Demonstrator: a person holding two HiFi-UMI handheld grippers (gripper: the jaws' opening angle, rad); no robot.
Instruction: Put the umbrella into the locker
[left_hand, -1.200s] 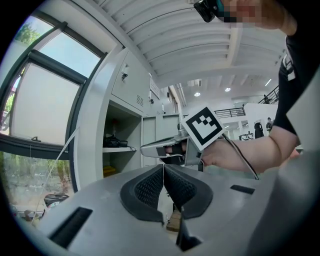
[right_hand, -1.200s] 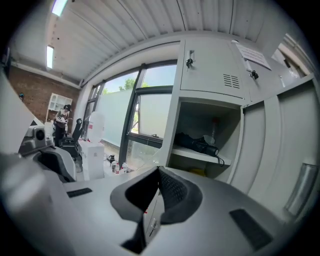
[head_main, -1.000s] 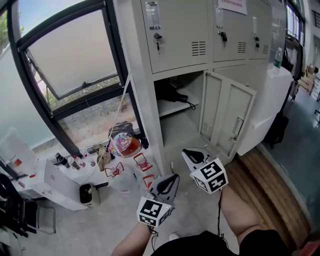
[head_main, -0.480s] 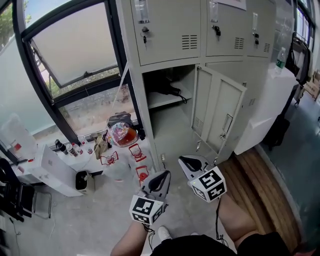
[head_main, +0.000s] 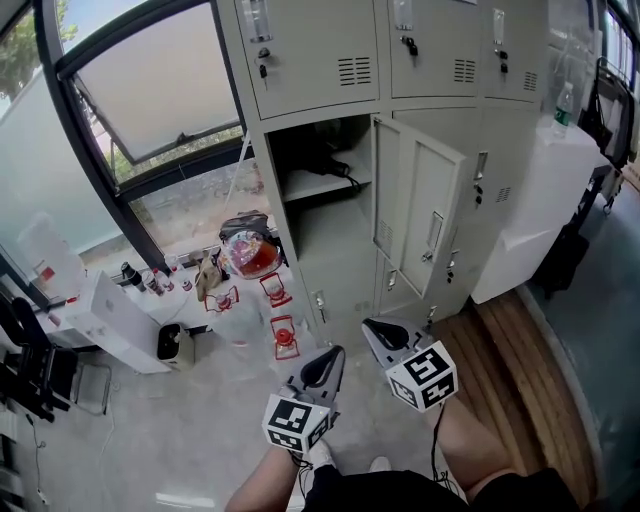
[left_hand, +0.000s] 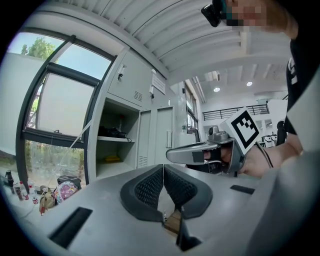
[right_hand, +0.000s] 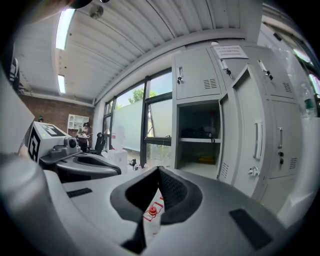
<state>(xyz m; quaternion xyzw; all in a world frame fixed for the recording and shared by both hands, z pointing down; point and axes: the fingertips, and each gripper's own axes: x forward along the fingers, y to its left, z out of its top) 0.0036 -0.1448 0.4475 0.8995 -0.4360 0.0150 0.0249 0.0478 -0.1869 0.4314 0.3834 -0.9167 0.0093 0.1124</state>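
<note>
Head view: what I take for the umbrella (head_main: 248, 256), a bundled red-and-pink patterned thing, sits low among clutter by the window, just beside the open grey metal locker (head_main: 335, 235) and well apart from both claws; it looks light, soft in the canopy and stiff along the shaft, so I would grip its dark end; left gripper view: my left claw (left_hand: 162, 169) is pressed together on nothing; right gripper view: my right claw (right_hand: 159, 171) is likewise closed, empty.

Left gripper (head_main: 324, 366) and right gripper (head_main: 383, 334) are out front side by side, just apart, pointing roughly level, both jaws pressed together, gripping nothing.
</note>
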